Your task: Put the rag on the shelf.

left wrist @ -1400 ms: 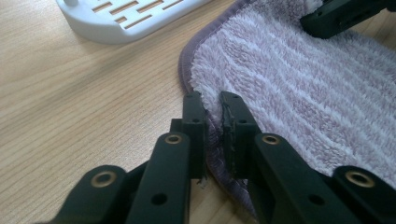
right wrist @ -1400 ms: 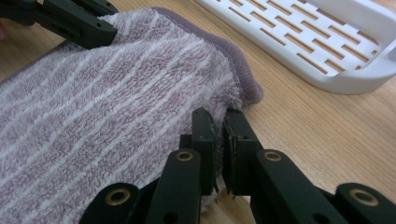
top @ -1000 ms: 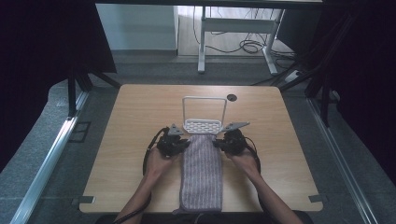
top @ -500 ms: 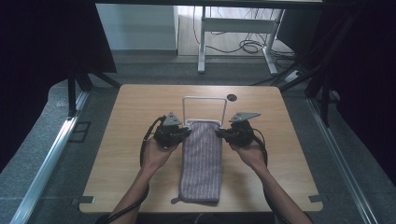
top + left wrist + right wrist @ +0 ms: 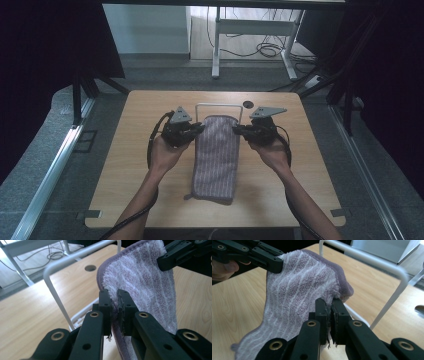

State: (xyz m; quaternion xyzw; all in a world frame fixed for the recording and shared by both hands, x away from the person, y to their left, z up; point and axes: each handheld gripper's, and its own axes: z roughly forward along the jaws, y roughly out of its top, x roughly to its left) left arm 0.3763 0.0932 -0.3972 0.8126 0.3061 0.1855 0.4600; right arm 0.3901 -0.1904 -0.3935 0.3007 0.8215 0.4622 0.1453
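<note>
My long purple-and-white striped terry towel runs lengthwise away from me down the middle of the light wooden table, its far end lifted in front of the white wire rack and its near end lying flat toward my edge. I read no label or writing on it. My left gripper has its jaws pressed nearly together on the far left corner, and my right gripper pinches the far right corner just as tightly.
</note>
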